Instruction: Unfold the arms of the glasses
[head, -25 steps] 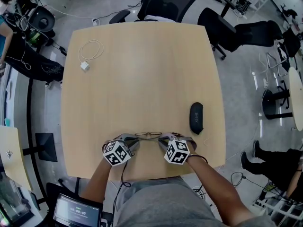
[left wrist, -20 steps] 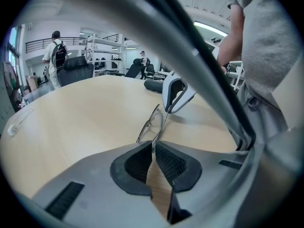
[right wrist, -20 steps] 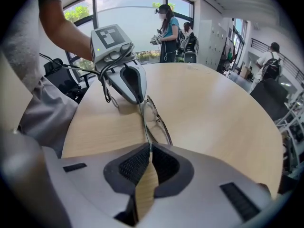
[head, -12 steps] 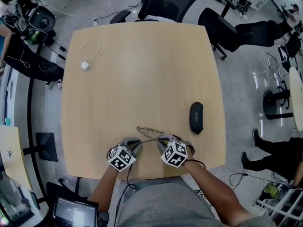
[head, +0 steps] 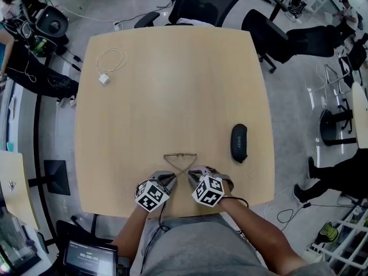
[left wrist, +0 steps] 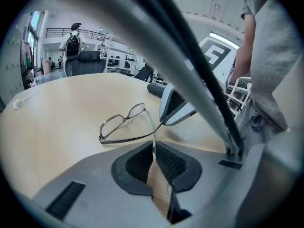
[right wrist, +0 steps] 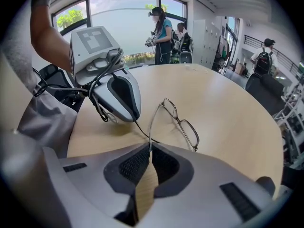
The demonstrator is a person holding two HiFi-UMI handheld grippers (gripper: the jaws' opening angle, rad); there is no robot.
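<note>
The jaws of the left gripper (left wrist: pixel 153 150) are shut tight on the thin tip of one arm of the glasses (left wrist: pixel 116 124). The jaws of the right gripper (right wrist: pixel 149 152) are pinched on the tip of the other arm in the same way. The glasses are seen just past both pairs of jaws, on the side away from the person. Their front is stretched from side to side, and both grippers are about as near to it. The two arms are crossed like an X, so each tip is held by the gripper on the far side from its hinge. The arms are judged to be only partly opened, so more swinging is likely needed. A light wooden table (head: pixel 172 85) is spread under it all. A black case (head: pixel 238 143) is laid near the right gripper, and a white cable (head: pixel 110 62) is left far off. Around the table, a grey floor (head: pixel 299 102) and black chairs (head: pixel 207 2) can be seen.
</note>
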